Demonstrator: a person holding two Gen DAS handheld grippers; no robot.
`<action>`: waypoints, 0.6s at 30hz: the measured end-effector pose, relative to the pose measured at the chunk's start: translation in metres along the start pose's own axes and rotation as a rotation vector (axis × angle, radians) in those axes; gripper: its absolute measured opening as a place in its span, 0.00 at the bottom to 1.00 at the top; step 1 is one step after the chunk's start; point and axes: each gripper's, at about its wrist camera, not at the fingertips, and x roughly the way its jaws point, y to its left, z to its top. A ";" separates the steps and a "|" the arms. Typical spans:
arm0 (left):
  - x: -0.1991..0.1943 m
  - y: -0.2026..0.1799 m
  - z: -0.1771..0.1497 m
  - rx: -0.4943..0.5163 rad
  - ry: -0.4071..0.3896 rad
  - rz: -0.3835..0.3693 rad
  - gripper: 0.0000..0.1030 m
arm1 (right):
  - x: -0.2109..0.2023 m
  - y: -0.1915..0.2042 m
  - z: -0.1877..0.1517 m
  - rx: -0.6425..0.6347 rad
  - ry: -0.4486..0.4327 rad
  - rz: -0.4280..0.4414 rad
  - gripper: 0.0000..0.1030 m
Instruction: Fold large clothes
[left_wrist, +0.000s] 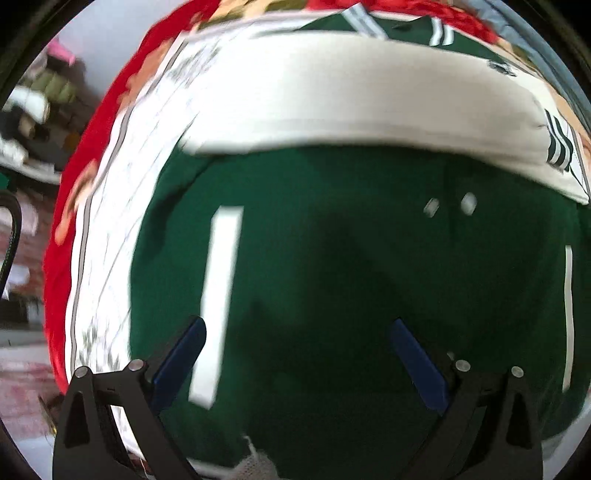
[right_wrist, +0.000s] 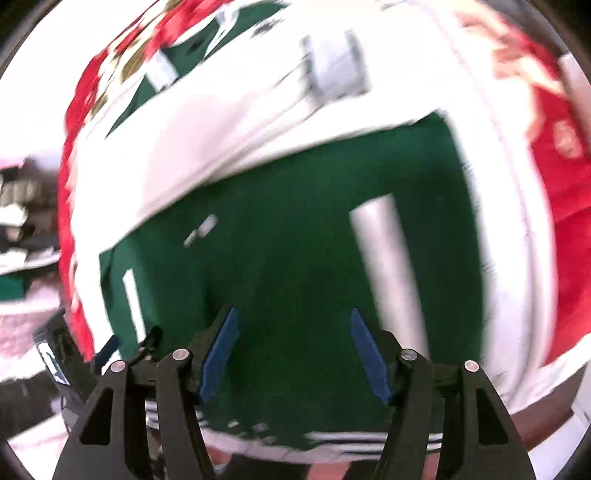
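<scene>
1. A green varsity-style jacket (left_wrist: 332, 277) lies spread on a white patterned sheet (left_wrist: 110, 240), with a red floral bedcover (left_wrist: 62, 258) showing round the sheet's edges. It fills the middle of both wrist views.
2. One white sleeve (left_wrist: 351, 96) is folded straight across the green body; its striped cuff (left_wrist: 559, 147) ends at the right edge in the left wrist view. To me that reads as one fold already made.
3. The left gripper (left_wrist: 297, 365) hangs over the lower green panel beside a white pocket stripe (left_wrist: 218, 302), its blue pads (left_wrist: 177, 369) spread wide with nothing between them.
4. The right gripper (right_wrist: 293, 354) is also released, jaws apart above the green cloth near another white pocket stripe (right_wrist: 391, 273). Whether either set of tips touches the fabric, I cannot tell; both views are blurred.
5. Near the bottom of the right wrist view, the striped hem (right_wrist: 369, 441) lies flat and unfolded.
6. My judgement: the job is partway. The sleeve is across, but the body lies at full length, so the hem end has yet to be brought up over the sleeve to make a compact bundle.
7. Blurred clutter (left_wrist: 40, 110) sits beyond the bed at the left.
</scene>
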 end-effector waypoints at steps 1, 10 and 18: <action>0.005 -0.014 0.009 0.022 -0.016 0.030 1.00 | -0.007 -0.016 0.012 -0.002 -0.020 -0.031 0.64; 0.049 -0.077 0.037 0.039 -0.049 0.245 1.00 | 0.038 -0.098 0.125 -0.185 -0.042 -0.222 0.58; 0.031 -0.084 0.024 -0.053 0.017 0.393 1.00 | 0.045 -0.150 0.155 -0.296 0.018 -0.108 0.41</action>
